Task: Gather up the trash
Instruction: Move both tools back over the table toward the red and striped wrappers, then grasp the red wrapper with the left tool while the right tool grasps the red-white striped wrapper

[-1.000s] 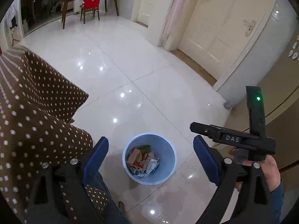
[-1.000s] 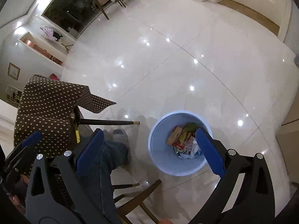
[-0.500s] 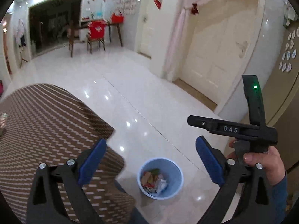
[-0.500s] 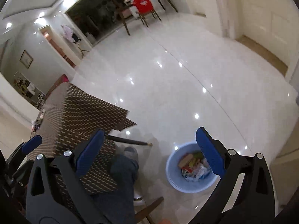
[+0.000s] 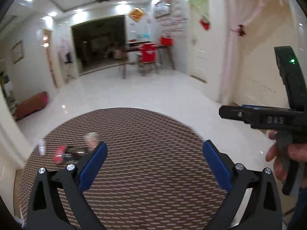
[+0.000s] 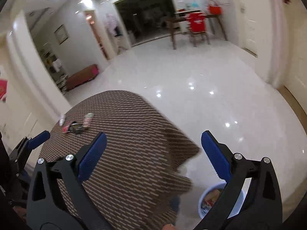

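A small pile of wrappers (image 5: 63, 153) lies on the far left of a round table with a brown dotted cloth (image 5: 145, 153); it also shows in the right wrist view (image 6: 76, 124). My left gripper (image 5: 153, 164) is open and empty above the table. My right gripper (image 6: 153, 153) is open and empty over the table's right edge; it also shows at the right of the left wrist view (image 5: 268, 118). A light blue bin (image 6: 209, 201) with trash in it stands on the floor, low right, partly hidden by my right finger.
White glossy tiled floor (image 6: 211, 95) lies beyond the table. A wooden table and a chair with a red cover (image 5: 147, 53) stand at the far wall. A low red bench (image 5: 30, 105) is at the left. Cream doors (image 5: 259, 76) are on the right.
Both views have swung up from the bin on the floor to the tabletop and room. The bin has left the left wrist view and dropped to the lower right of the right wrist view.
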